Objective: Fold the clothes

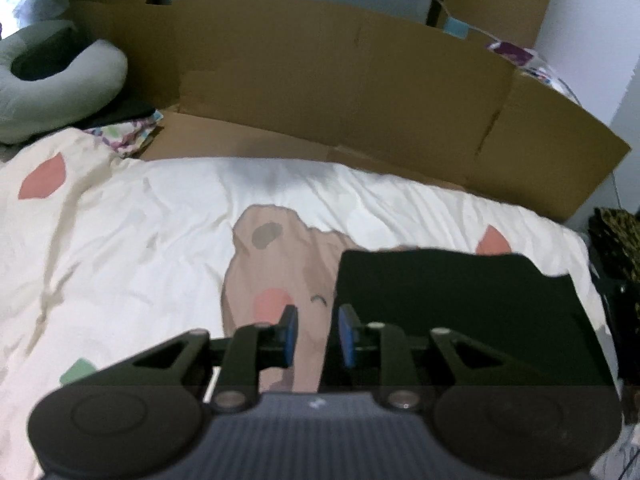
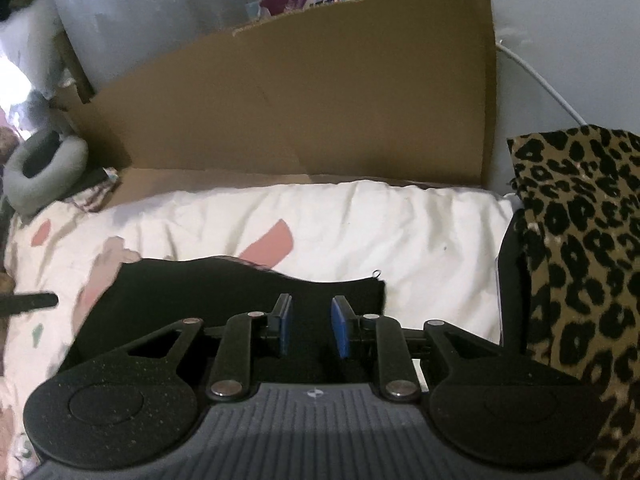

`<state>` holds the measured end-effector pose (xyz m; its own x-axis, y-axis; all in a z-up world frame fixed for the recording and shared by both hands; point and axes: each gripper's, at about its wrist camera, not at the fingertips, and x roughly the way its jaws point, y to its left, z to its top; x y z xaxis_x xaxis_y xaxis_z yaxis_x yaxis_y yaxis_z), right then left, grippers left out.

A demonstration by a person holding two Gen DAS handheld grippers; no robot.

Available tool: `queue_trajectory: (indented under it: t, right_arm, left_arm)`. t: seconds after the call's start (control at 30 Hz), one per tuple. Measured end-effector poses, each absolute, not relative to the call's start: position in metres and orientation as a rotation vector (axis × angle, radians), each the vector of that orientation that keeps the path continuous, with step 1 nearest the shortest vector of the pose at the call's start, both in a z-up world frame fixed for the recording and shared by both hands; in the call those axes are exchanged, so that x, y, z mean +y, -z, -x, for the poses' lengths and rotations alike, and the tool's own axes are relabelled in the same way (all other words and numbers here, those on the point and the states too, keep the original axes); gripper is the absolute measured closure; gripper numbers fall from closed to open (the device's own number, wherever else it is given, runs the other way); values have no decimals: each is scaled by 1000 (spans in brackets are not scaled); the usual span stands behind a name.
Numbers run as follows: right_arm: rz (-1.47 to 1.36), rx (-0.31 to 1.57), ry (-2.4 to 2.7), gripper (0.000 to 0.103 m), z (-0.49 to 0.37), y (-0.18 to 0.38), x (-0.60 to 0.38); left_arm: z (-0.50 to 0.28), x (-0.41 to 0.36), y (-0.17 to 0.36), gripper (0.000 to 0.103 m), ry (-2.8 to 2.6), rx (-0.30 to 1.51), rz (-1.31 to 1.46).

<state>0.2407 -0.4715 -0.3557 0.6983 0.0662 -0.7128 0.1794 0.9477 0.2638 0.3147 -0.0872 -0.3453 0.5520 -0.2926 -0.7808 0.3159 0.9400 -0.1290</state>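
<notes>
1. Two blue-padded fingers of the left gripper are seen in the left wrist view, held a modest gap apart with nothing clamped between them; only the bedcover's printed bear is visible through the gap.
2. Just right of that gripper, a folded black garment is laid flat on the white bedcover, its left edge lying close beside the right pad. Whether the pad touches the cloth cannot be told.
3. Behind the bed, a long sheet of brown cardboard is propped upright, and a grey U-shaped pillow is set at the far left corner. A leopard-print cloth is glimpsed at the right edge.
4. The right gripper is shown in the right wrist view, its blue pads likewise partly parted and closed on nothing; the black garment is spread beneath and ahead of them, its far edge slightly wavy.
5. At the right, the leopard-print cloth is draped beside the bedcover, clear of the garment.
6. The cardboard is again seen standing behind the bed, with the grey pillow at its left end. A dark finger tip of the left gripper is seen at the left edge, well apart from the right one.
</notes>
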Motion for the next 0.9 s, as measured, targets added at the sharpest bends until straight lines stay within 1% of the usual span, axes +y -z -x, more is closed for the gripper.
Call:
queue_trajectory:
  t: [0.37, 0.53, 0.83, 0.9]
  right_arm:
    - [-332, 831, 39, 75, -179, 351, -462]
    - [-301, 862, 55, 75, -153, 356, -453]
    - [-372, 942, 86, 75, -103, 372, -439]
    - [-396, 958, 95, 72, -94, 377, -437]
  left_arm:
    - [-250, -63, 349, 79, 349, 994, 1]
    - [-227, -62, 356, 78, 366, 1023, -11]
    - [-194, -68, 367, 78, 378, 1072, 38]
    - [-188, -70, 371, 78, 381, 1082, 30]
